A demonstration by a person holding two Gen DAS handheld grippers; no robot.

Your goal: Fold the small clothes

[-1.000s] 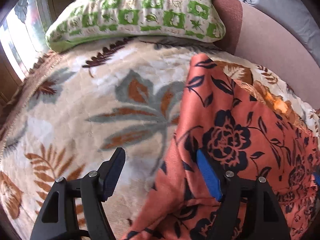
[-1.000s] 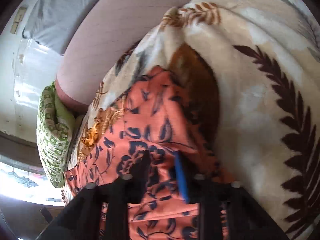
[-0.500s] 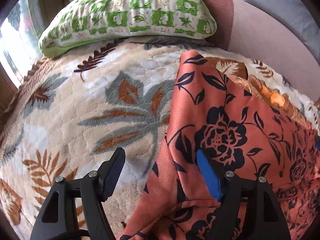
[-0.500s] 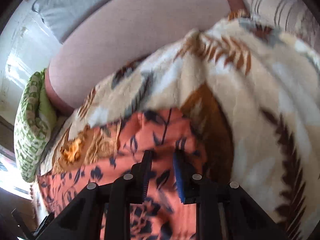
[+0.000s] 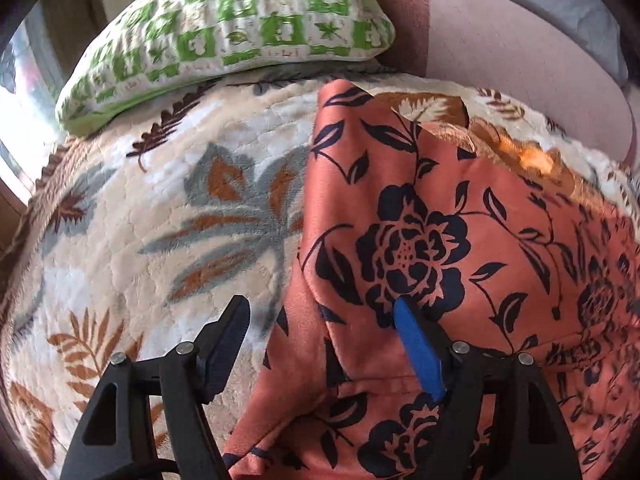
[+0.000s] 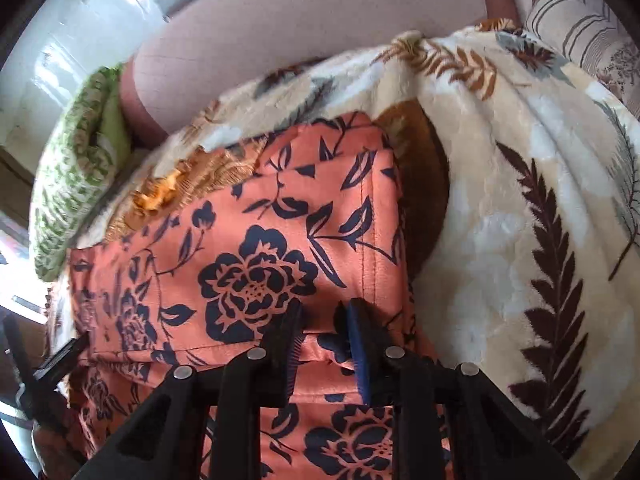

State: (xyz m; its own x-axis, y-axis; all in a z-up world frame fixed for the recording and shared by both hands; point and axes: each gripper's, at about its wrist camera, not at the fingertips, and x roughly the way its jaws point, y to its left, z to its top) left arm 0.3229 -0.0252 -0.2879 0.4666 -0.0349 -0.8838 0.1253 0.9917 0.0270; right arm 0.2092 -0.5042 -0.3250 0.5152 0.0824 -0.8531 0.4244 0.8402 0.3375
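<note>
Garment: an orange floral garment (image 5: 460,216) (image 6: 256,240) with dark navy roses and leaves lies on the leaf-print fleece blanket (image 5: 168,216) (image 6: 520,200); an upper layer with a stitched hem lies folded over the lower layer.

Left gripper: the left gripper (image 5: 320,312) hangs just above the garment's left edge, jaws spread wide. The blue-padded finger (image 5: 416,344) is over or on the cloth beside a printed rose (contact cannot be told); the black finger (image 5: 228,340) is over bare blanket. Nothing is held between them.

Right gripper: the right gripper (image 6: 322,320) sits at the folded layer's near edge, jaws drawn nearly together with a narrow gap. A fold of the orange cloth appears to run between the pads; a firm pinch cannot be confirmed.

Bedding: a green-and-white checked pillow (image 5: 232,36) (image 6: 76,176) rests at the blanket's far end, against a pink padded backrest (image 5: 520,52) (image 6: 304,36).

Further item: a beige striped cushion (image 6: 584,36) lies beyond the blanket, at upper right in the right wrist view.
</note>
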